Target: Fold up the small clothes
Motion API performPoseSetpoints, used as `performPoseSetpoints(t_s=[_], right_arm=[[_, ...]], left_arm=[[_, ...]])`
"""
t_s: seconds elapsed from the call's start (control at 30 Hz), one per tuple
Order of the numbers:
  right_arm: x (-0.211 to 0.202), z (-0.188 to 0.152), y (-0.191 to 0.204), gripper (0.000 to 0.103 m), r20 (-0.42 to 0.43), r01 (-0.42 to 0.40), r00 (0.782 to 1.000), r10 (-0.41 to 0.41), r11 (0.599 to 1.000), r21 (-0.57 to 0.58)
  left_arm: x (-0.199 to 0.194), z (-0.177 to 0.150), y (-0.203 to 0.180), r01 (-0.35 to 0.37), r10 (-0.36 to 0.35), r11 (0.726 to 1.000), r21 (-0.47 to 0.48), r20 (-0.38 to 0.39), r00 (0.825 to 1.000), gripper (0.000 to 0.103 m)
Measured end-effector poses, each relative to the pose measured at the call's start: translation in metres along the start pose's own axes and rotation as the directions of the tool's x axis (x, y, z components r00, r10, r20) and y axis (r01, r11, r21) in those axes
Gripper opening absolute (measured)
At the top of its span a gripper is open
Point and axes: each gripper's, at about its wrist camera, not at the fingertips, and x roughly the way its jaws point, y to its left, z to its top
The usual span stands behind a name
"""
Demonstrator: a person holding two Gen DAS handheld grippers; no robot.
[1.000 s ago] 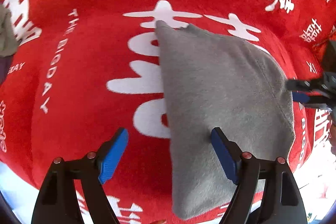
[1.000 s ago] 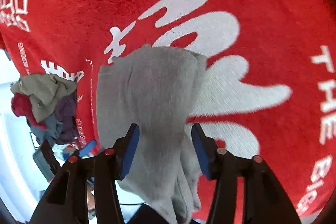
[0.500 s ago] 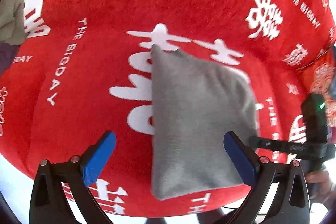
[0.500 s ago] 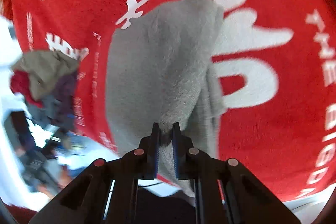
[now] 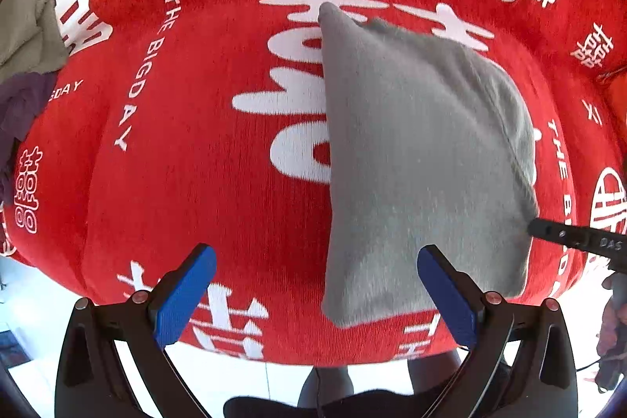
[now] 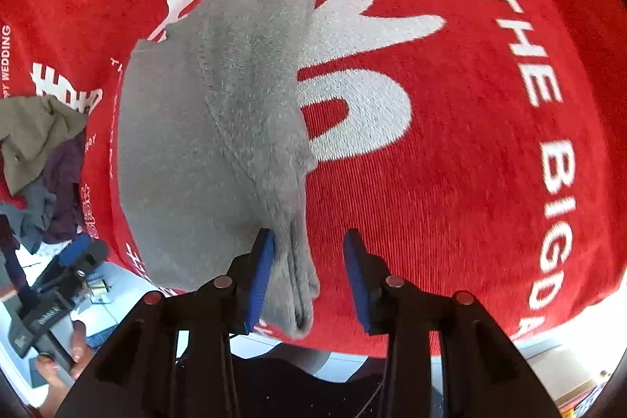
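A folded grey garment [image 5: 415, 167] lies on the red cloth with white characters [image 5: 196, 163]. My left gripper [image 5: 315, 296] is open and empty, hovering over the garment's near left edge. In the right wrist view the same grey garment [image 6: 203, 143] lies ahead, its bunched near edge between the pads. My right gripper [image 6: 309, 277] is open, the left pad [image 6: 260, 277] touching the fabric. The right gripper's tip [image 5: 576, 241] shows at the garment's right edge in the left wrist view.
A pile of olive, purple and grey clothes [image 6: 39, 159] lies at the left end of the red cloth; it also shows in the left wrist view [image 5: 23, 49]. The cloth's front edge drops to a white floor [image 5: 219, 378]. The left gripper [image 6: 74, 261] shows at lower left.
My right gripper shut on the garment's edge half a second ago and has now opened, letting the fabric go. My left gripper stayed open and drew back slightly.
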Motion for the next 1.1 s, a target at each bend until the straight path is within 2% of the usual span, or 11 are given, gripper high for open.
performPoseSetpoints(t_s=[0.17, 0.33, 0.53, 0.7, 0.9, 0.93, 1.0, 1.03, 1.1], right_arm=[[-0.015, -0.020, 0.013, 0.052, -0.004, 0.079, 0.997, -0.079, 0.996, -0.033], [-0.032, -0.034, 0.029, 0.069, 0.000, 0.077, 0.997, -0.077, 0.997, -0.025], [-0.055, -0.043, 0.063, 0.078, 0.037, 0.108, 0.994, -0.106, 0.992, -0.069], [-0.074, -0.053, 0.083, 0.079, 0.072, 0.126, 0.990, -0.119, 0.987, -0.101], [-0.087, -0.059, 0.087, 0.081, 0.073, 0.153, 0.986, -0.148, 0.985, -0.079], [-0.090, -0.061, 0.089, 0.084, 0.079, 0.171, 0.983, -0.164, 0.982, -0.084], [-0.096, -0.064, 0.094, 0.094, 0.093, 0.195, 0.978, -0.186, 0.976, -0.099], [-0.099, -0.065, 0.096, 0.103, 0.100, 0.200, 0.977, -0.190, 0.974, -0.105], [-0.105, -0.067, 0.100, 0.103, 0.113, 0.200, 0.976, -0.187, 0.974, -0.111]], left_arm=[[-0.015, -0.006, -0.005, -0.010, 0.010, 1.000, 0.012, -0.014, 1.000, 0.103], [-0.033, -0.011, -0.008, -0.027, 0.027, 0.999, 0.018, -0.025, 0.999, 0.103], [-0.058, -0.018, -0.011, -0.039, 0.041, 0.999, 0.036, -0.036, 0.999, 0.103], [-0.073, -0.027, -0.014, -0.030, 0.032, 0.998, 0.050, -0.049, 0.998, 0.103], [-0.077, -0.039, -0.008, -0.002, 0.003, 1.000, 0.007, -0.111, 0.994, 0.103], [-0.080, -0.042, -0.006, -0.006, 0.006, 1.000, 0.004, -0.109, 0.994, 0.103], [-0.086, -0.044, -0.005, -0.013, 0.014, 1.000, 0.010, -0.107, 0.994, 0.103], [-0.089, -0.045, -0.005, -0.016, 0.017, 1.000, 0.016, -0.107, 0.994, 0.103], [-0.094, -0.046, -0.004, -0.026, 0.029, 0.999, 0.024, -0.105, 0.994, 0.103]])
